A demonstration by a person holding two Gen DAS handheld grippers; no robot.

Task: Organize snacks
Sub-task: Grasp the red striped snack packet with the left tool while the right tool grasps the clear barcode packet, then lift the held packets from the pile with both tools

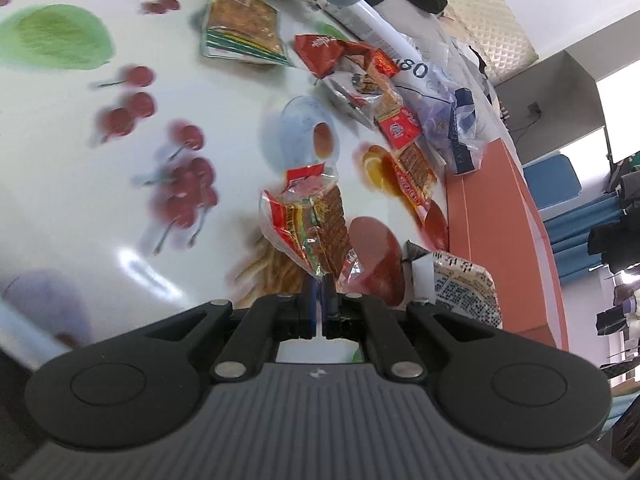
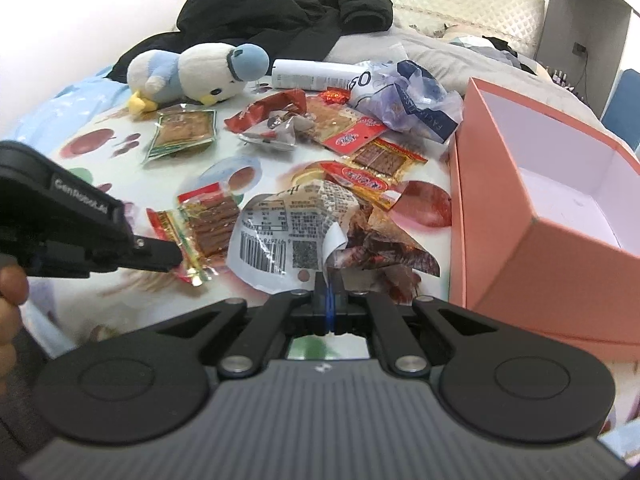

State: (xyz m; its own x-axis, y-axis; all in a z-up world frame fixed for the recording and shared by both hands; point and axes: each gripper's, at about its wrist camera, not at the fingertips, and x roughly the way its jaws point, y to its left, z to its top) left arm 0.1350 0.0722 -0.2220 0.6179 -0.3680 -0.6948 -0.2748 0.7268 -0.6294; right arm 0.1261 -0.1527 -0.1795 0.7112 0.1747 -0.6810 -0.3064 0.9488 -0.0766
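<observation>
The left gripper (image 2: 176, 258) is pinching a red-and-yellow snack packet (image 2: 200, 228) by its corner above the fruit-print cloth (image 2: 100, 152); its side is showing "GenRobot.AI". The right gripper (image 2: 329, 280) is clamping a crumpled white barcoded wrapper (image 2: 288, 224), its small print unreadable, beside the open pink box (image 2: 540, 264). A white tube (image 2: 320, 74) behind is reading "80"

A: What carries it all?

B: A bed under a fruit-printed cloth (image 2: 100, 160). The pink box (image 2: 520, 240) stands open on its right side.

A: And left of that box?

B: Loose snack packets; a green-edged packet (image 2: 182, 130) lies farthest from the box, a red packet (image 2: 372, 180) near it. Behind them a plush bird (image 2: 192, 72), a white tube (image 2: 316, 74) and a clear plastic bag (image 2: 408, 100); black clothing (image 2: 288, 12) lies beyond.
</observation>
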